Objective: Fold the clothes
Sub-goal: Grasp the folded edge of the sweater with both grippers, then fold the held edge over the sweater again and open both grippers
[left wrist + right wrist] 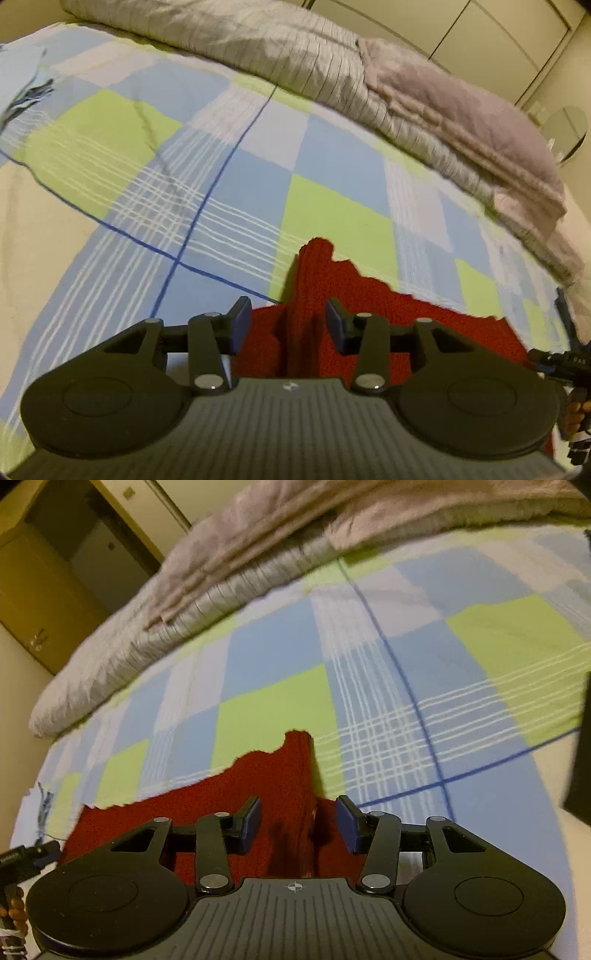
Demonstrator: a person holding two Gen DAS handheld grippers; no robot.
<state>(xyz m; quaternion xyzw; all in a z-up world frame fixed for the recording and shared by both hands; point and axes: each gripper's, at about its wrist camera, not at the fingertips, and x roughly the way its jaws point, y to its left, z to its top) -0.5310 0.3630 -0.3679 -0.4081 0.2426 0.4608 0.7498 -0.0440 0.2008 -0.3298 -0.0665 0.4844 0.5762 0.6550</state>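
Observation:
A red knit garment (388,314) lies on the checked bedsheet (221,166). In the left wrist view a raised ridge of it (310,288) stands between the blue pads of my left gripper (289,325), whose jaws are apart and not pressing the cloth. In the right wrist view the same garment (229,797) spreads to the left, and its raised edge (299,775) stands between the parted pads of my right gripper (297,825). The other gripper shows at each view's side edge (565,362) (22,856).
A folded grey striped quilt (258,48) and a mauve blanket (461,122) lie along the far side of the bed. Wardrobe doors (480,33) stand behind. A doorway (92,554) shows at the right wrist view's upper left.

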